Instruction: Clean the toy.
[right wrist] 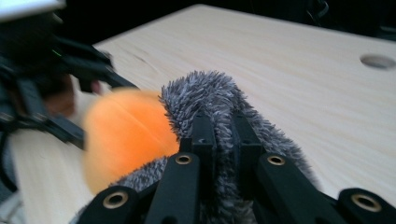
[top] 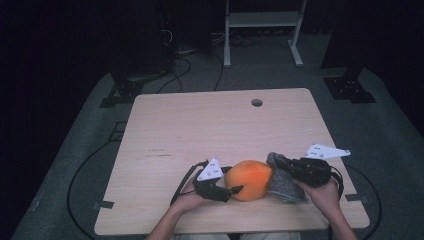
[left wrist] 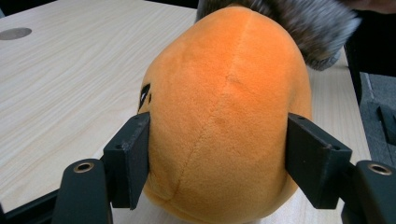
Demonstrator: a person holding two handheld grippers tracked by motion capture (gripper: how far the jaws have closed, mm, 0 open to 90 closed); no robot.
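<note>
Table (top: 200, 120): light wood, rounded corners, round hole (top: 257, 102) near the far edge, right of centre. All the work sits at the near edge, right of centre.

Orange plush (top: 248, 179): rounded, soft, a seam running down its middle, a small black mark on one side in the left gripper view. Rests on the table close to the near edge, between the two grippers. Its right side touches the grey fur.

Grey fur (top: 285, 182): shaggy fabric, just right of the plush and joined to or pressed against it; cannot tell which. In the left gripper view it sits over the far top of the plush (left wrist: 224, 107).

Left gripper (top: 231, 191): comes in from the near-left, held in the left hand (top: 189, 200). Jaws straddle the plush, one pad on each flank; both pads press into the fabric, so it is grasping the plush. Grey plate on top, cable trailing back to the near edge.

Right gripper (top: 281, 165): held in the right hand (top: 322, 192), points left toward the plush. Jaws clenched tight on a fold of the fur (right wrist: 210, 100), strands sticking out on both sides of the fingers (right wrist: 203, 135). In the right gripper view the plush (right wrist: 126, 135) is blurred, just beyond the fur.
</note>
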